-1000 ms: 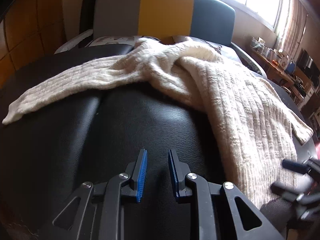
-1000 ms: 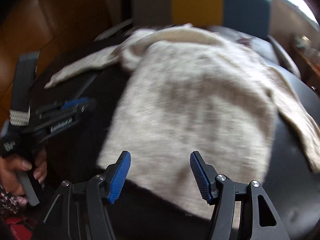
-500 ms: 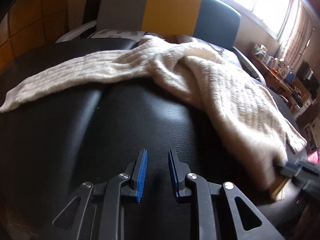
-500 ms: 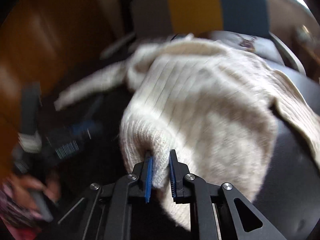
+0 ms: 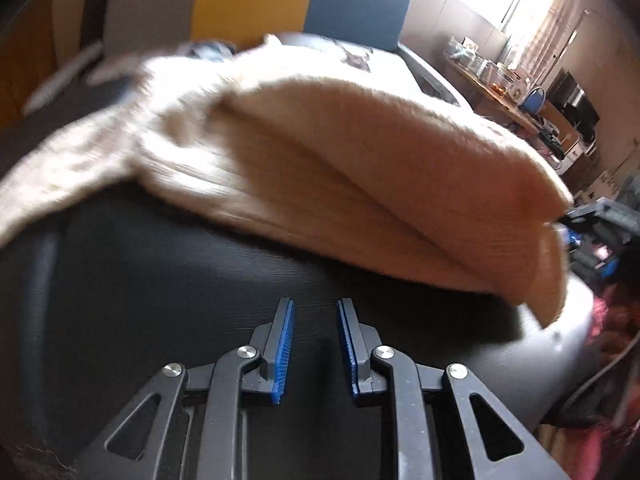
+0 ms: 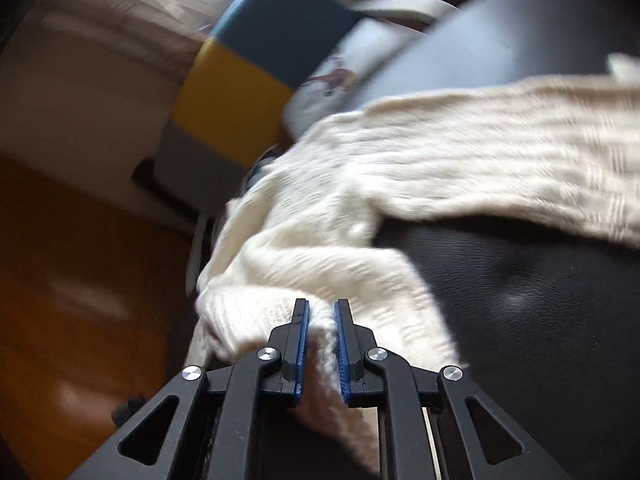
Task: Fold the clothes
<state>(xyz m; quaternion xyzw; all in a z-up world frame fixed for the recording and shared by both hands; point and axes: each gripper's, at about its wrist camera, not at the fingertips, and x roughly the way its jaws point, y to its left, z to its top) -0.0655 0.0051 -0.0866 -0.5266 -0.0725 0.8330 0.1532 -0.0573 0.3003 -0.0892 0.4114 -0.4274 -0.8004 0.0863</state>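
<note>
Sweater (image 6: 400,184) hem is being pinched in the right gripper (image 6: 321,320); the left gripper (image 5: 314,320) is hovering slightly parted, holding nothing.

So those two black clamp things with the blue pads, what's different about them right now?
The right gripper is pinched shut on a fold of the cream sweater; the left gripper holds nothing, its pads parted by a narrow gap. The right one has raised the sweater's edge off the black surface, while the left one sits low over bare black surface, short of the cloth. Both share the same black frame and ribbed blue pads.
</note>
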